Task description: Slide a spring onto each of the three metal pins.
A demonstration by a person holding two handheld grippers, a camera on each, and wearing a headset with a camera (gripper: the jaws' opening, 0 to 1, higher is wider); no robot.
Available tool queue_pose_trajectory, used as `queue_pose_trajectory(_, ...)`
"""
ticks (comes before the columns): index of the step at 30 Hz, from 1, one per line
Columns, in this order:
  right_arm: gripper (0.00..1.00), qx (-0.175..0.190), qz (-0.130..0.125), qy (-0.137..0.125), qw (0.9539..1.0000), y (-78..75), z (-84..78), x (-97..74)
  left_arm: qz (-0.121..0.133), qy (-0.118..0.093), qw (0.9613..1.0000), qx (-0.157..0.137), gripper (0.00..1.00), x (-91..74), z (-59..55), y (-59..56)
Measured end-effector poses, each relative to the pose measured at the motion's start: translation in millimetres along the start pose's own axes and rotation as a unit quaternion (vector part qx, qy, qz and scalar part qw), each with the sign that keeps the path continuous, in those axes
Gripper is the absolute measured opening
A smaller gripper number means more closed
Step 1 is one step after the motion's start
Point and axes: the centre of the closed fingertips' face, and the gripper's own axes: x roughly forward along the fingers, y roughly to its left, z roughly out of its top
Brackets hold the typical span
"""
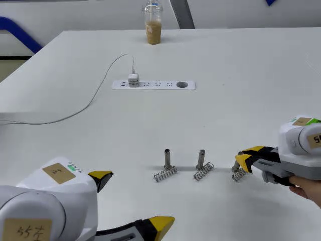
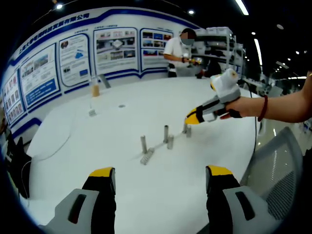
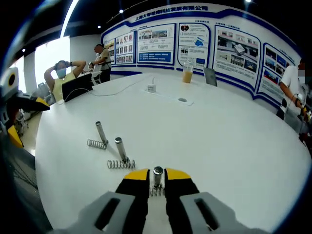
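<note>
Three metal pins stand in a row on the white table: left pin (image 1: 167,157), middle pin (image 1: 201,158), and right pin (image 1: 235,164), which is partly hidden by my right gripper (image 1: 245,158). A spring (image 1: 165,173) lies at the left pin's foot and another spring (image 1: 203,170) at the middle pin's. In the right gripper view the jaws stand narrowly together on the third spring (image 3: 156,191), with the right pin (image 3: 157,174) rising just past the tips. My left gripper (image 1: 131,201) is open and holds nothing, low at the near left.
A white power strip (image 1: 153,85) with a plugged charger and a cable trailing left lies mid-table. A cup of brown drink (image 1: 153,25) stands at the far edge. People are beyond the table in the gripper views.
</note>
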Motion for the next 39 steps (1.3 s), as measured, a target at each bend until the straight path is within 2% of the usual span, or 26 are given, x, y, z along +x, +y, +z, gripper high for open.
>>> queue_pose_trajectory(10, 0.30, 0.022, 0.006, -0.011, 0.9997, 3.8, 5.1, -10.0, 0.007, -0.002, 1.0000, 0.003, 0.78, 0.9, 1.1, 5.2)
queue_pose_trajectory(21, 0.47, 0.033, 0.033, -0.018, 0.9988, 9.7, 4.0, -24.0, 0.013, -0.003, 0.9998, 0.013, 0.77, 6.8, 2.0, 13.7)
queue_pose_trajectory(27, 0.53, 0.027, 0.048, -0.018, 0.9983, 17.1, 2.7, -32.8, 0.013, -0.007, 0.9997, 0.019, 0.73, 14.2, 2.8, 21.6)
queue_pose_trajectory(32, 0.56, 0.027, 0.064, -0.027, 0.9972, 23.6, 2.7, -38.5, 0.015, -0.009, 0.9992, 0.037, 0.60, 25.1, 3.0, 29.9)
queue_pose_trajectory(39, 0.59, 0.027, 0.078, -0.032, 0.9961, 28.7, 1.7, -44.0, 0.004, -0.001, 0.9991, 0.042, 0.57, 43.1, -0.9, 35.8)
